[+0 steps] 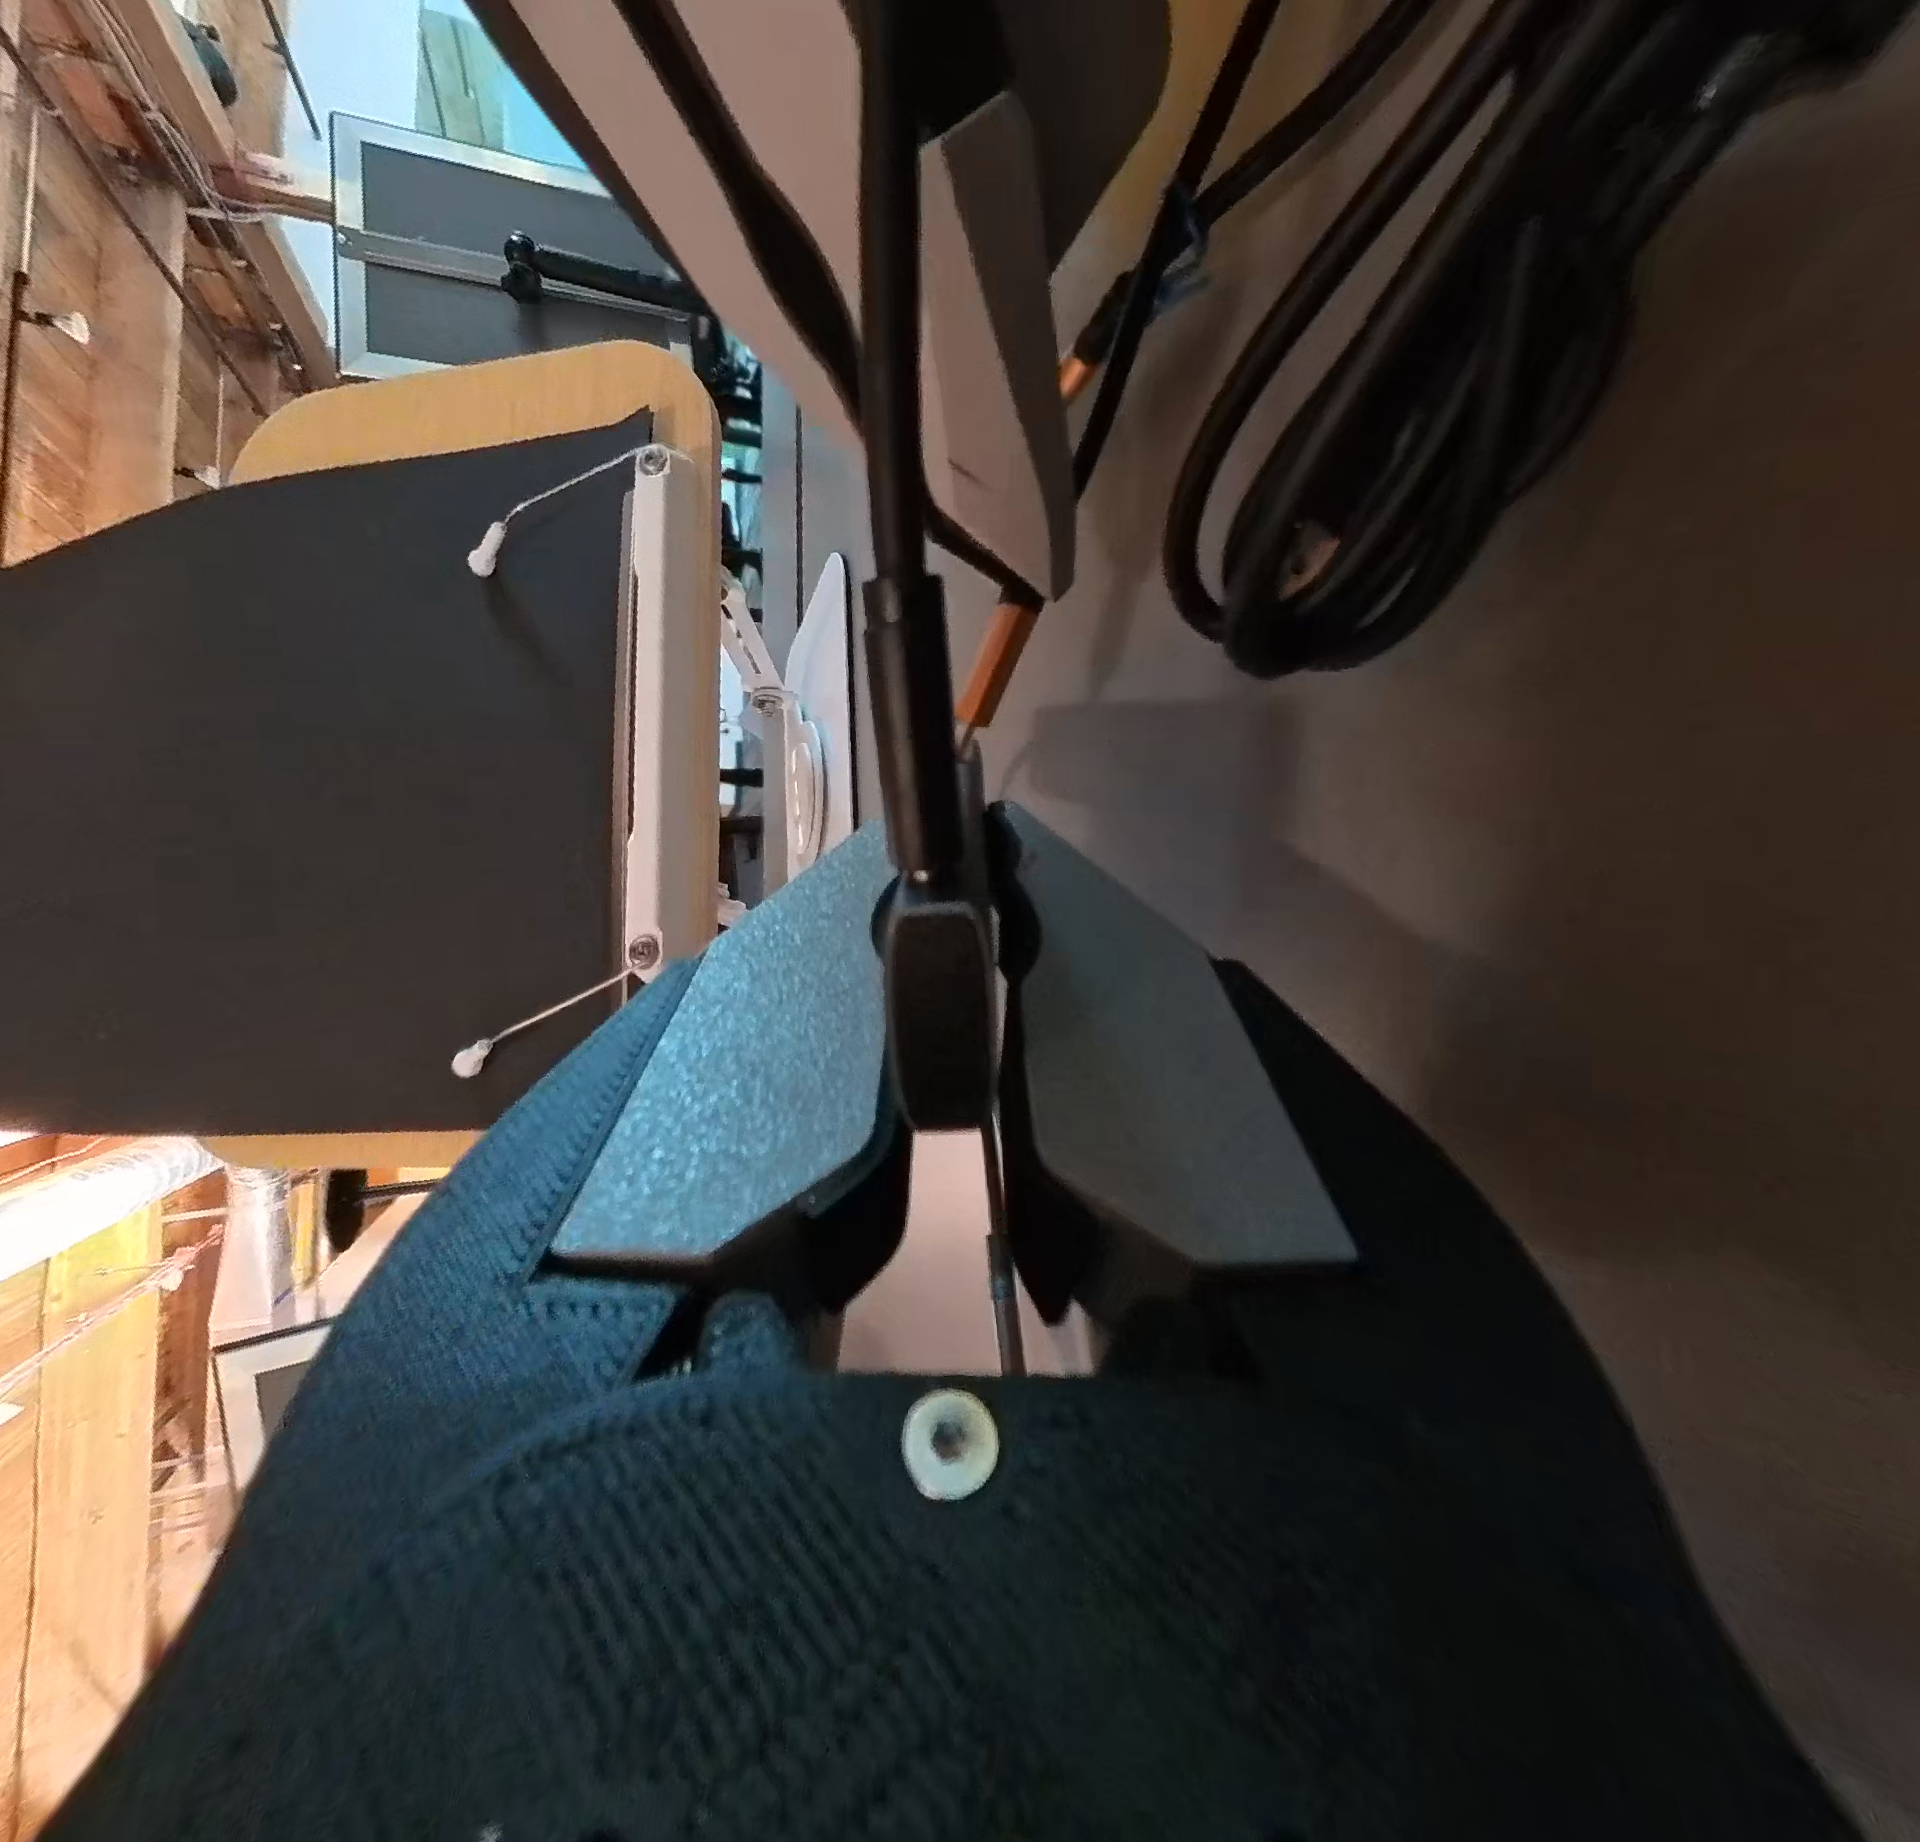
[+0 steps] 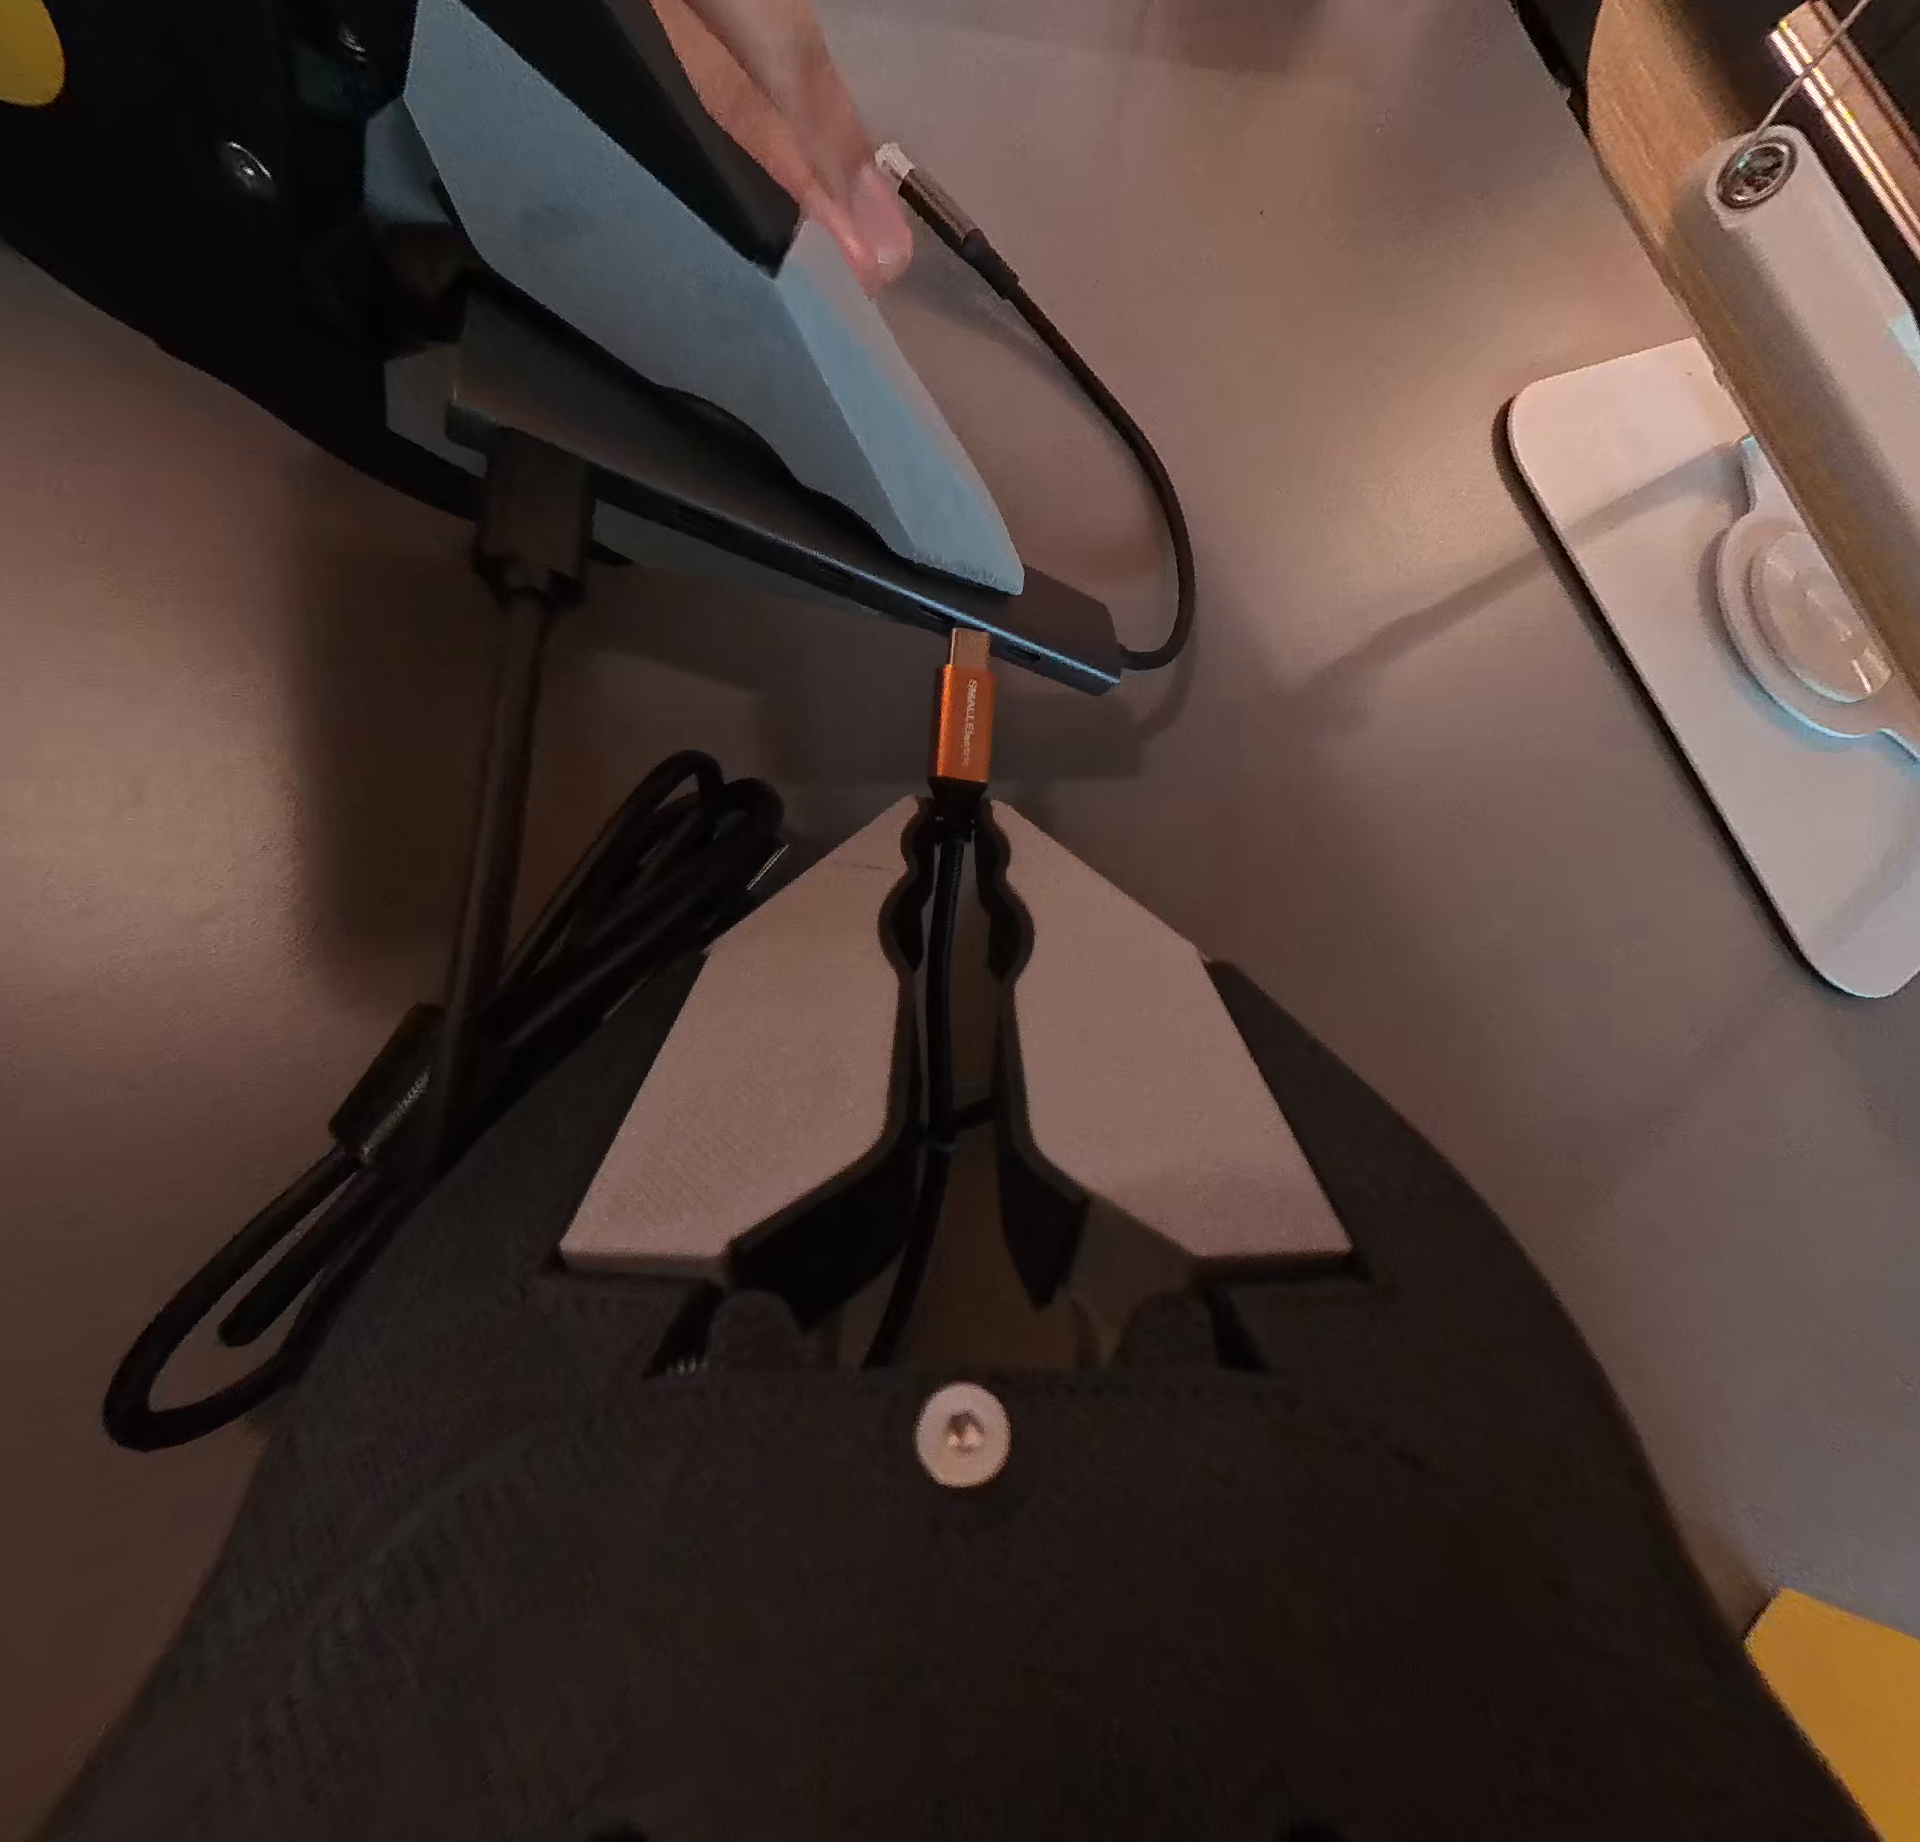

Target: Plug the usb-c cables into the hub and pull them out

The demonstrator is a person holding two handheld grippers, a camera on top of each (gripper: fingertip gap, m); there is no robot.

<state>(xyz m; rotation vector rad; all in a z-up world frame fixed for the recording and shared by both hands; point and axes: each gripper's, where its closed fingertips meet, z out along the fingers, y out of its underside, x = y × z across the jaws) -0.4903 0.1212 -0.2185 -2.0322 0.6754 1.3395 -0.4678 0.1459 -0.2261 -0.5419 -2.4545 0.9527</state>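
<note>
Two wrist views record one instant of the plugging step. Left wrist view: the left gripper (image 1: 971,919) is turned on its side and closed narrowly on the slim dark hub (image 1: 940,1003), seen end-on between its fingers, presumably to brace the hub against the push of an incoming plug. The hub's own lead (image 1: 888,338) runs away from the clamped end, and the orange plug (image 1: 1000,665) shows just beyond the fingertips against the grey desk (image 1: 1558,961). A coil of black cable (image 1: 1403,421) lies farther off, and a black-covered board (image 1: 312,805) fills the background. Right wrist view: the right gripper (image 2: 954,824) is pinched tight on the strain relief of the USB-C cable (image 2: 940,961), just behind its orange plug (image 2: 965,720), so the connector points forward as a rigid extension of the fingers. The metal tip touches the long edge of the hub (image 2: 748,535) at one port; whether it is partly seated cannot be told. The left gripper's upper finger (image 2: 665,317) lies flat across the hub, pressing it in place, with a person's fingertip (image 2: 862,203) above it. A thicker black cable (image 2: 535,525) is already plugged in farther along the same edge, and the spare coil (image 2: 499,982) rests on the desk (image 2: 1351,857) beside it. A white mount base (image 2: 1621,566) stands well apart.
</note>
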